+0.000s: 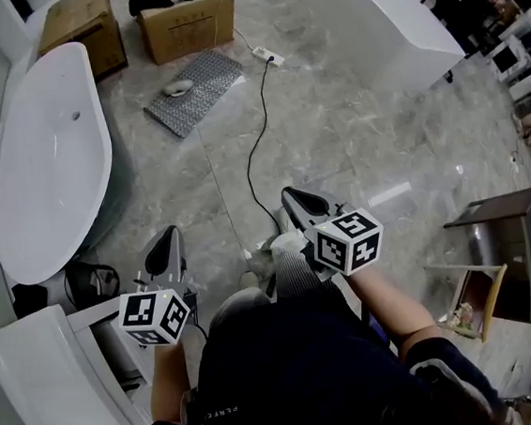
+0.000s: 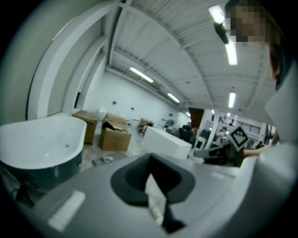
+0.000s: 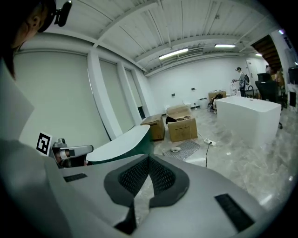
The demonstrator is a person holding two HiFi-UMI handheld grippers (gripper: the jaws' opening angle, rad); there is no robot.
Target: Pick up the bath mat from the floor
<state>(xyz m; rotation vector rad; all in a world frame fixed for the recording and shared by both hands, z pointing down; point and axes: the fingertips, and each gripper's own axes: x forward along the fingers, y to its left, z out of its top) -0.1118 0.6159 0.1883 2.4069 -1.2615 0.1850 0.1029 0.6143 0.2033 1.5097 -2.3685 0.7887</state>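
Bath mat [image 1: 198,89], grey, nubbly, flat (left hand-held gripper [image 1: 166,240] and right hand-held gripper [image 1: 296,200] closed, empty)

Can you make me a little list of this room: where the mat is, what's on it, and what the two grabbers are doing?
bath mat: grey, flat on the floor, far ahead, beside a cardboard box
on the mat: a small pale thing, too small to tell what
bathtub: white, at the left
cable: black, lying on the floor
left gripper: jaws together, empty
right gripper: jaws together, empty
mat picked up: not yet
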